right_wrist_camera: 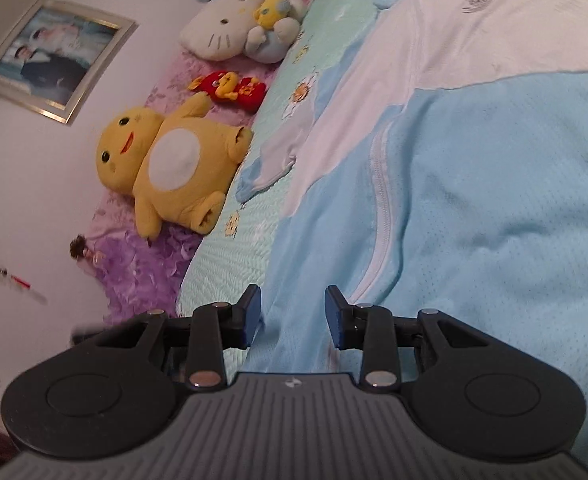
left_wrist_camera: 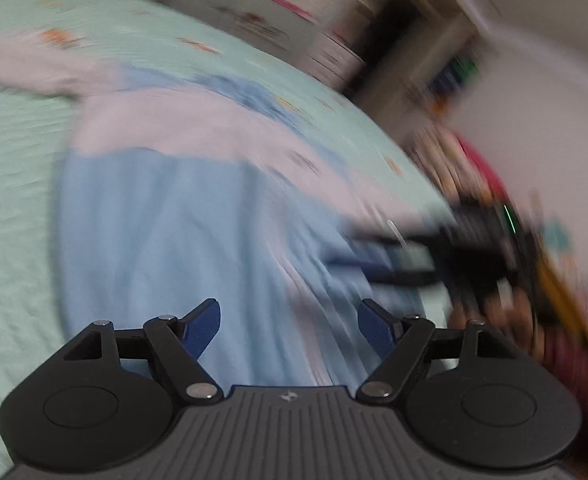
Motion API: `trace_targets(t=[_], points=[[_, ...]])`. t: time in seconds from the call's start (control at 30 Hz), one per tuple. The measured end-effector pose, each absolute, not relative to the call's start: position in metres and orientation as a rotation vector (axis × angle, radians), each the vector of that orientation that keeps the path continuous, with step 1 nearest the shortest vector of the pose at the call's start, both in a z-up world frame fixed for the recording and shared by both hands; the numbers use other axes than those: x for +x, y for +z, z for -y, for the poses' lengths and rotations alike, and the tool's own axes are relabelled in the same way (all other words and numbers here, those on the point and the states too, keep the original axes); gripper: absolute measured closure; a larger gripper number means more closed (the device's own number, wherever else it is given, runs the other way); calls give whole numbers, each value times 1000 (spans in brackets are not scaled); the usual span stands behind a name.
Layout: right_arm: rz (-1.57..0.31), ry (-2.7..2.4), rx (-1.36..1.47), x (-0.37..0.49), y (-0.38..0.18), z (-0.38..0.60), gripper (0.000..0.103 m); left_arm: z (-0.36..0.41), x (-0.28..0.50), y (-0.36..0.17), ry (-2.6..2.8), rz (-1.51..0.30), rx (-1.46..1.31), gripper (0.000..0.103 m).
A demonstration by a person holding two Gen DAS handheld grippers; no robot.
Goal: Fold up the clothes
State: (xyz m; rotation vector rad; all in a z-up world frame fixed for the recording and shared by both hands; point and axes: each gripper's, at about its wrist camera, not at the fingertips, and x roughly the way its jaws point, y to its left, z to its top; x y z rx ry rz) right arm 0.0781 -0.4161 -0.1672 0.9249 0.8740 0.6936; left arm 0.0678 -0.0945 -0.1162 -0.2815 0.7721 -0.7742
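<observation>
Bedroom lot, two wrist views. Item one: light-blue and white zip jacket (right_wrist_camera: 474,168), spread flat on a mint-green quilted bedspread (right_wrist_camera: 229,264) printed with small flowers; white yoke toward twelve o'clock in the right wrist view, blue body filling the three-to-five o'clock area, white zipper running down its front, a sleeve trailing off toward nine o'clock onto the spread. The same jacket (left_wrist_camera: 181,216) occupies the centre of the left wrist view, heavily blurred. Item two: left gripper (left_wrist_camera: 289,330), jaws spread wide, nothing between the blue pads, poised over the blue cloth; contact with the fabric cannot be judged. Item three: right gripper (right_wrist_camera: 292,316), jaws parted to a moderate gap, empty, sitting above the jacket's lower edge where it meets the bedspread; it also shows as a dark smear (left_wrist_camera: 398,252) at three o'clock in the left view. Item four: yellow plush toy with white belly (right_wrist_camera: 169,164), lying at nine o'clock beside the bed on purple ruffled fabric (right_wrist_camera: 141,264). Item five: white cat-face plush (right_wrist_camera: 221,32) at eleven o'clock, a small yellow-and-blue plush (right_wrist_camera: 271,20) against it. Item six: red plush ornament (right_wrist_camera: 229,86) between them. Item seven: framed photograph (right_wrist_camera: 53,56) on the wall, ten o'clock.
</observation>
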Motion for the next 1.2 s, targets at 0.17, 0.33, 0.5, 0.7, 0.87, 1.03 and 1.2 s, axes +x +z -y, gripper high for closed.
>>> trace_targets(t=[0.17, 0.33, 0.5, 0.7, 0.87, 1.03, 1.2], points=[[-910, 677, 892, 87, -168, 406, 66, 110, 62, -119, -821, -760, -195, 36], [-859, 648, 840, 51, -154, 417, 66, 66, 70, -104, -676, -724, -291, 39], [-821, 671, 506, -15, -123, 390, 66, 35, 34, -90, -607, -719, -151, 39], [-856, 714, 183, -76, -120, 335, 67, 56, -9, -106, -759, -833, -72, 39], [-820, 601, 74, -95, -127, 326, 67, 86, -23, -115, -794, -800, 43, 39], [-794, 497, 10, -102, -132, 329, 66, 94, -22, -111, -773, -751, 120, 38], [-786, 450, -20, -102, -141, 331, 66, 100, -14, -121, -739, -770, 212, 38]])
